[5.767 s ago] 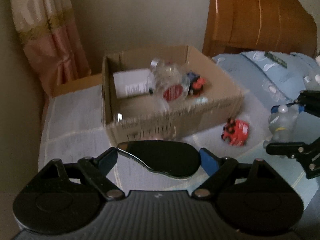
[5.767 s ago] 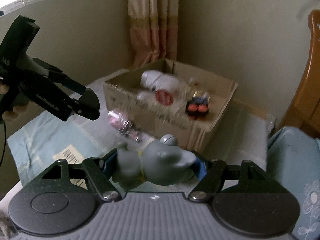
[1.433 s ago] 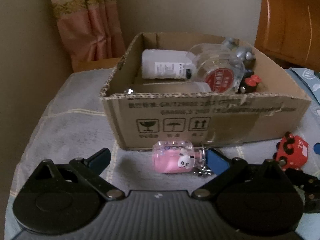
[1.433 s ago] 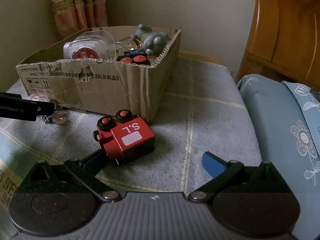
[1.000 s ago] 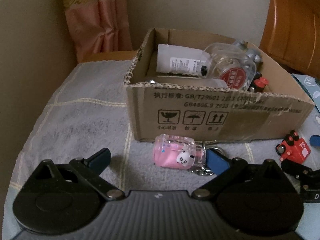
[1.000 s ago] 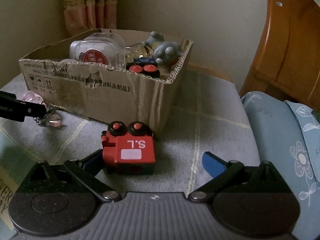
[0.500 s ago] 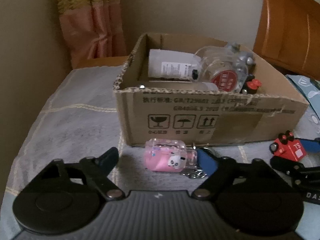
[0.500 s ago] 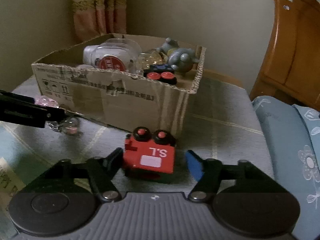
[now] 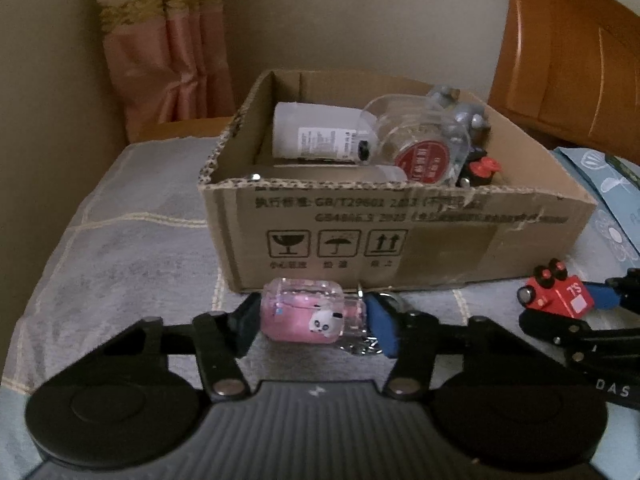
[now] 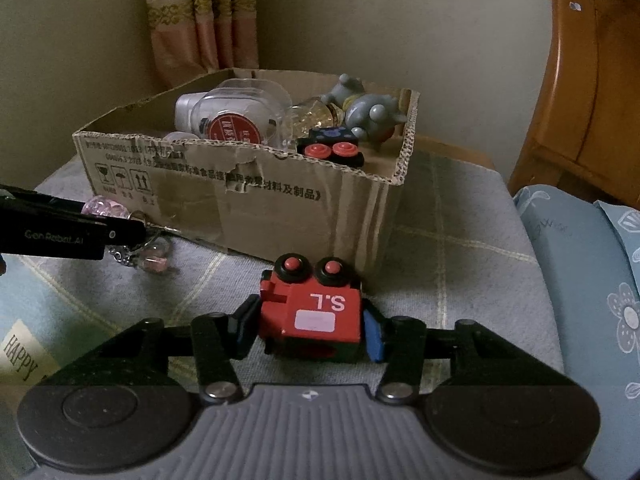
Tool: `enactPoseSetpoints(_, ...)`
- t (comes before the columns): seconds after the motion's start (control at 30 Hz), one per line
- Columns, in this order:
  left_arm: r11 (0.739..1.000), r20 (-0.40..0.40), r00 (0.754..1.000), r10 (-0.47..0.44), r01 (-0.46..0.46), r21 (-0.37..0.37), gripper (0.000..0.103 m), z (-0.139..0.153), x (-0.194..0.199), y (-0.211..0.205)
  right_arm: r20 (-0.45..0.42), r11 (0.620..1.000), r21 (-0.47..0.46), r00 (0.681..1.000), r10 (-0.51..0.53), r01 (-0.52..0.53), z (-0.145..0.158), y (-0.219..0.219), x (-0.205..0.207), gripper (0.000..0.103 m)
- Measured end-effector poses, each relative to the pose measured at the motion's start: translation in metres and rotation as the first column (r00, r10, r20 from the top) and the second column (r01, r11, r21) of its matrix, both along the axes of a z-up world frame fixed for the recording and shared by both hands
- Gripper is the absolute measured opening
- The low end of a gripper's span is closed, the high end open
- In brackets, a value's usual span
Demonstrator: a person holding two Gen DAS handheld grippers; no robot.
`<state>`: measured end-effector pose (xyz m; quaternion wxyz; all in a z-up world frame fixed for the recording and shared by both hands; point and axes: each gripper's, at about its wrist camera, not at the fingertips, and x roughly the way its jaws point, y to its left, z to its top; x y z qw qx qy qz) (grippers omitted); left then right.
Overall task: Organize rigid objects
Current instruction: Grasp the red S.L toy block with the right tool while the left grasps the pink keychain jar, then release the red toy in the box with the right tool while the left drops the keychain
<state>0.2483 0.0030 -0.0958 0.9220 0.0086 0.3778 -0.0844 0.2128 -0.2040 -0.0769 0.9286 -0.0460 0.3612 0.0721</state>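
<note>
My left gripper [image 9: 314,326] is shut on a pink case with a panda and a keychain [image 9: 308,318], low over the grey cloth just in front of the cardboard box [image 9: 400,236]. My right gripper [image 10: 310,330] is shut on a red toy train marked "S.L" [image 10: 312,316], also in front of the box [image 10: 240,196]. The train [image 9: 556,294] and the right gripper's fingers show at the right of the left wrist view. The box holds a white bottle [image 9: 316,136], a clear jar with a red label [image 9: 420,144], a grey figure [image 10: 364,110] and a dark toy car [image 10: 332,148].
A wooden headboard [image 10: 580,80] stands at the right and a pink curtain [image 9: 160,48] behind the box. A blue flowered pillow [image 10: 592,280] lies at the right. A card printed "HAPPY" [image 10: 20,354] lies at the left on the cloth.
Both grippers have closed: the left onto the pink case, the right onto the red train. Earlier the grey figure went from the right gripper into the box.
</note>
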Motion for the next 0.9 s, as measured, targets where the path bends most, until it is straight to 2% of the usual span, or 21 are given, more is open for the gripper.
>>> enactPoseSetpoints(0.3, 1.0, -0.011, 1.0, -0.022, 0.022, 0.013, 0.054, 0.002, -0.007, 0.002, -0.021, 1.0, 0.008, 1.0, 0.012, -0.011, 0.002, 0.0, -0.007, 0.056)
enactPoseSetpoints(0.6, 0.981, -0.037, 0.987, -0.157, 0.161, 0.111, 0.054, 0.008, -0.021, -0.003, -0.067, 0.988, -0.041, 0.987, 0.145, -0.148, 0.011, 0.005, -0.022, 0.056)
enactPoseSetpoints(0.9, 0.958, -0.138, 0.954, -0.266, 0.277, 0.066, 0.054, 0.016, -0.033, 0.008, -0.102, 0.972, -0.016, 0.967, 0.232, -0.234, 0.025, -0.001, -0.039, 0.056)
